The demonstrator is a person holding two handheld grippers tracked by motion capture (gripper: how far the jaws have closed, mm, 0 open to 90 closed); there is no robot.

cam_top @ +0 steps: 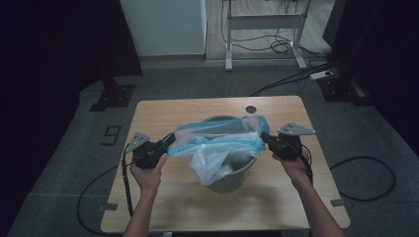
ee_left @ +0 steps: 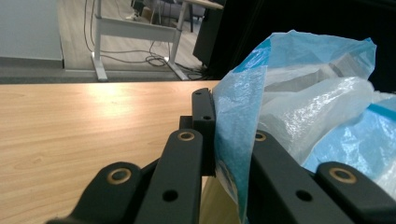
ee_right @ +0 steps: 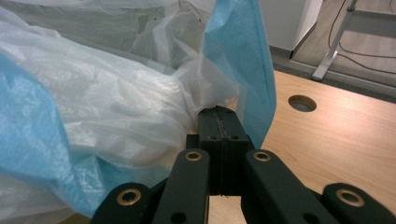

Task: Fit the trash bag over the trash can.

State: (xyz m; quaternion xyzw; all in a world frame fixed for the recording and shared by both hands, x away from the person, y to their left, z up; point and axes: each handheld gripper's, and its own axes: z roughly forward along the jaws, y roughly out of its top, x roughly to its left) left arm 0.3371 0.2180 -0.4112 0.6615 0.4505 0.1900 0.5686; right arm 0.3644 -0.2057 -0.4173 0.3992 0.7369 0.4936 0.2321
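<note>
Plastic bag (cam_top: 217,145), translucent white with blue edging, sits at frame centre in the high view, stretched sideways over the mouth of a green bin (cam_top: 236,174). Its body sags into the bin and down the front of the bin; the blue rim stands above the bin's top.

Left hand-held gripper (cam_top: 167,143), left of centre, is clenched on the bag's left edge. In the left gripper view the blue film (ee_left: 233,121) runs down between the 2 black jaws, pinched.

Right hand-held gripper (cam_top: 266,138), right of centre, is clenched on the bag's right edge. In the right gripper view its jaws meet flat with thin film caught at their tips, and bag folds (ee_right: 93,107) spread across the left half of the frame.

Bin stands mid-surface on the light wood surface (cam_top: 163,202). A round cable hole (cam_top: 251,109) lies near the surface's far edge, above the bin.

A white desk frame (cam_top: 264,22) with loose cables stands on the floor at top centre.
</note>
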